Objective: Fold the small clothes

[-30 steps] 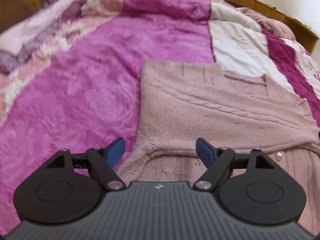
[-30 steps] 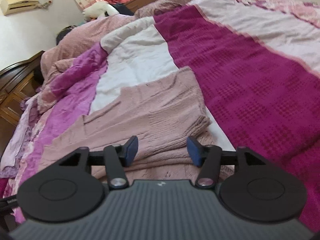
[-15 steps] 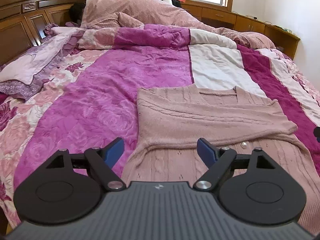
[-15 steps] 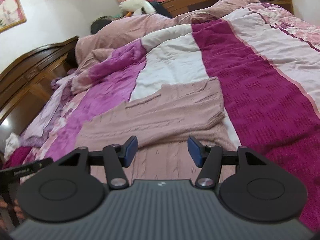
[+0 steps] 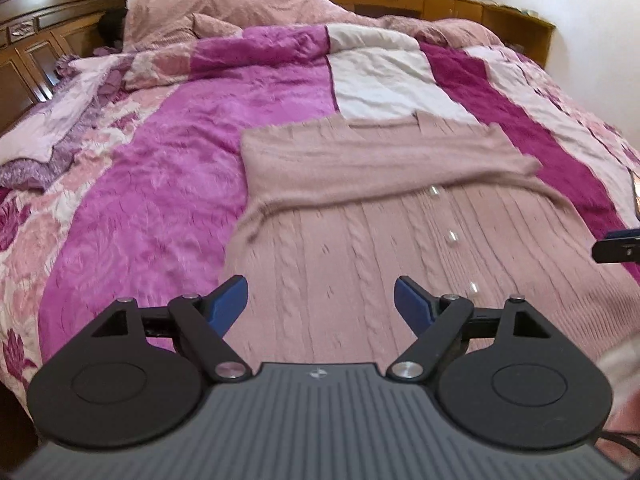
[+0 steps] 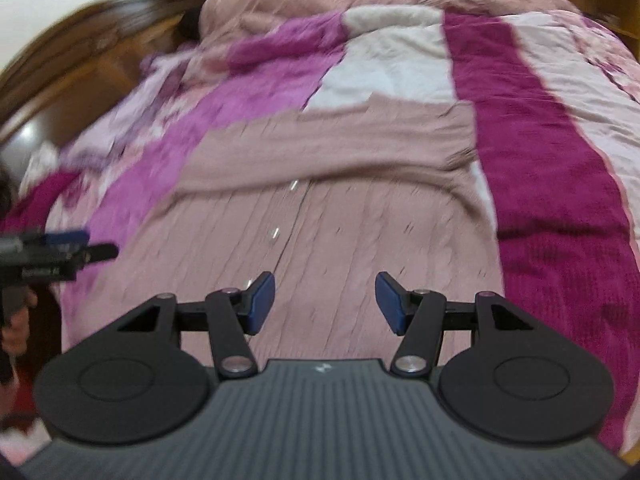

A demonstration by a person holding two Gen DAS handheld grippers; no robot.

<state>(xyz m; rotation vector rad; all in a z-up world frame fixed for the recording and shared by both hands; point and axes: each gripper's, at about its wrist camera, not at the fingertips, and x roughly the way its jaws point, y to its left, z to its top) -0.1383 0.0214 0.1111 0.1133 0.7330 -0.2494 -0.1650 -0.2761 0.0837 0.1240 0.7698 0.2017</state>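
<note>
A dusty-pink cable-knit cardigan [image 5: 360, 248] [image 6: 340, 224] lies flat on the bed, with both sleeves folded across its upper part [image 5: 372, 164] and small pearly buttons [image 5: 452, 236] down its front. My left gripper [image 5: 320, 304] hangs open above the cardigan's near left part, with nothing between its blue pads [image 5: 230, 302]. Over the lower middle of the cardigan my right gripper [image 6: 324, 300] is open too and holds nothing. Each gripper shows at the edge of the other's view: the right one [image 5: 616, 246], the left one [image 6: 60, 248].
The bed is covered by a patchwork quilt [image 5: 160, 184] in magenta, pink and white. A dark wooden headboard [image 5: 36, 40] stands at the far left, bunched pink bedding [image 5: 224, 12] at the far end, a wooden shelf [image 5: 480, 8] under a window. A person's hand [image 6: 18, 320] grips the left handle.
Both grippers have drawn back and up from the cardigan's folded sleeves, so the lower body of the cardigan has come into view. The right view has rolled level. Both stay open and empty.
</note>
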